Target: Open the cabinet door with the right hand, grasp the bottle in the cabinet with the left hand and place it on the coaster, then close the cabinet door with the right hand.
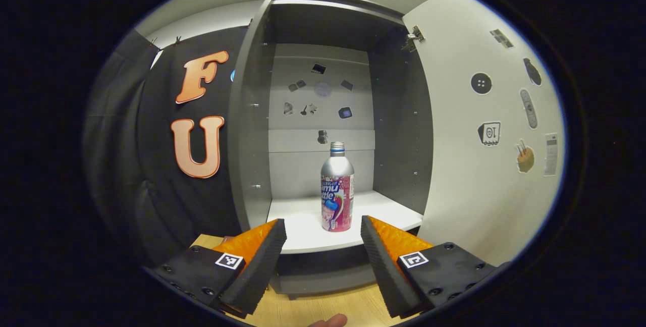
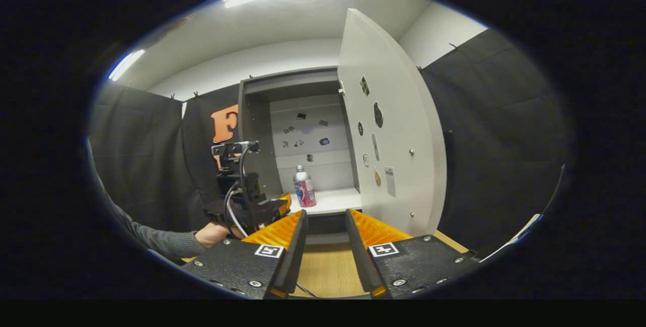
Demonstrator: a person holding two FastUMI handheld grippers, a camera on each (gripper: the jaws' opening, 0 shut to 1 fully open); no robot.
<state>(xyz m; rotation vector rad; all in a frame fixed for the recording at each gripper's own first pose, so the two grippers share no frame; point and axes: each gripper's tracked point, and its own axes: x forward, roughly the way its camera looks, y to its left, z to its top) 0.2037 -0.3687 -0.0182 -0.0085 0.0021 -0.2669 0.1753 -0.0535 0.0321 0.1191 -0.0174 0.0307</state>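
In the left gripper view, the stickers (image 1: 317, 96) on the cabinet's back wall are too small and dim to tell what they are. A fingertip (image 1: 329, 321) is cut off by the bottom edge. In the right gripper view, the bottle (image 2: 304, 186) label is too small to make out, and the left gripper (image 2: 275, 207) hides its own fingers, so open or closed is unclear. The person's sleeve (image 2: 151, 238) is cut off at the left.
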